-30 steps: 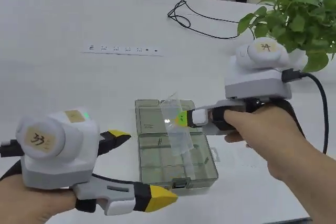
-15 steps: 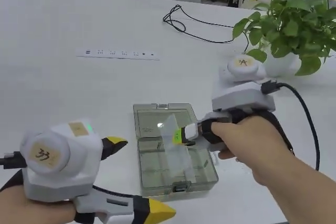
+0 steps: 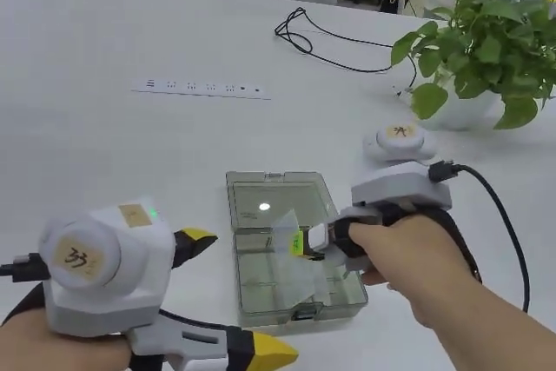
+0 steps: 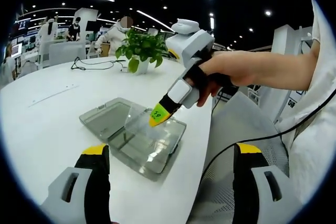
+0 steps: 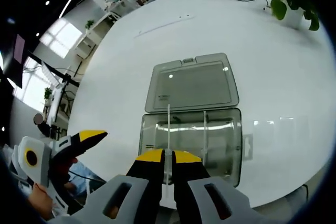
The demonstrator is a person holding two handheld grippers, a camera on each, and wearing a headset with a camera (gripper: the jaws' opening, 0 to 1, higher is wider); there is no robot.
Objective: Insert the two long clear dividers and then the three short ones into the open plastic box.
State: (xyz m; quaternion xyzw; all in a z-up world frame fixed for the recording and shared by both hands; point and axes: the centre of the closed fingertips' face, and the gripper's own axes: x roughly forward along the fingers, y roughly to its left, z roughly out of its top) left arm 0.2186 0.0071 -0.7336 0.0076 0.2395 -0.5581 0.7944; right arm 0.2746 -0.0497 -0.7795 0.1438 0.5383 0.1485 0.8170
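The open plastic box (image 3: 257, 293) lies on the white table, its lid (image 3: 276, 195) folded flat behind the base. My right gripper (image 3: 301, 242) is shut on a clear divider (image 3: 294, 258), which it holds upright and low over the base. Along the right gripper's own jaws (image 5: 167, 155), the divider (image 5: 168, 124) shows edge-on, reaching into the base (image 5: 220, 145). A second thin clear strip (image 5: 205, 135) stands in the base, parallel to it. My left gripper (image 3: 234, 297) hovers open at the near left, apart from the box, with nothing between its fingers (image 4: 95, 153).
A white power strip (image 3: 200, 89) lies at the back. A black cable (image 3: 330, 36) and a potted plant (image 3: 478, 41) are at the far right. The right gripper's cord (image 3: 499, 215) trails right. Faint clear pieces (image 5: 281, 124) lie on the table right of the box.
The right gripper has brought the divider down and nearer, from above the hinge to low over the box base. The left gripper stayed put, open.
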